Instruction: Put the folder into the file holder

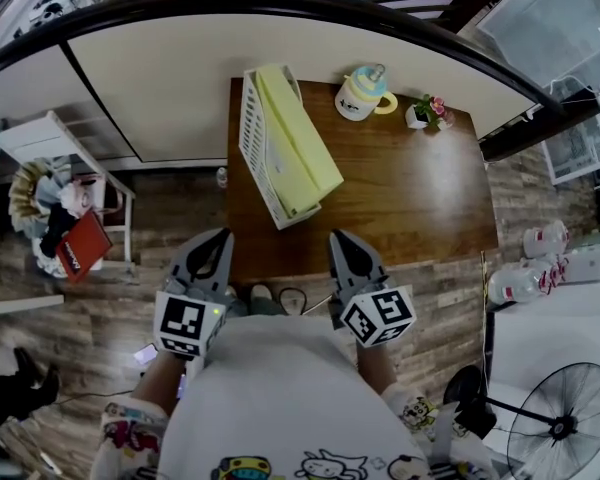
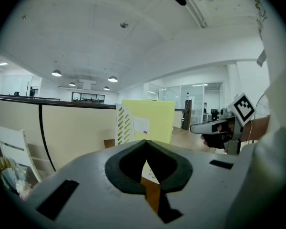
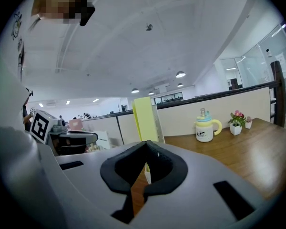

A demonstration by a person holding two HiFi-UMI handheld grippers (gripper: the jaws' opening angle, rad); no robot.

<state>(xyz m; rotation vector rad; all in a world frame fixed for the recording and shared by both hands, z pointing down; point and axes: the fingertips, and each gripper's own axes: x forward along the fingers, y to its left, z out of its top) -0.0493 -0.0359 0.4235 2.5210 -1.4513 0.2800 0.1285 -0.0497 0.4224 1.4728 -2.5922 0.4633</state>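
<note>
The yellow folder (image 1: 298,138) stands upright in the white file holder (image 1: 252,138) on the bench (image 1: 420,198). It is straight ahead of both sets of jaws and well apart from their tips, so the task looks finished. The left gripper (image 1: 215,248) and right gripper (image 1: 342,250) hang side by side off the bench's near edge, jaws pressed together on nothing, probably parked there to keep clear of the holder. Open bench lies ahead and outward of the right jaws, up to a mug (image 1: 363,93) and a small flower pot (image 1: 427,111) near the far edge. Ahead and outward of the left jaws, the bench ends just past the holder, leaving little room.
</note>
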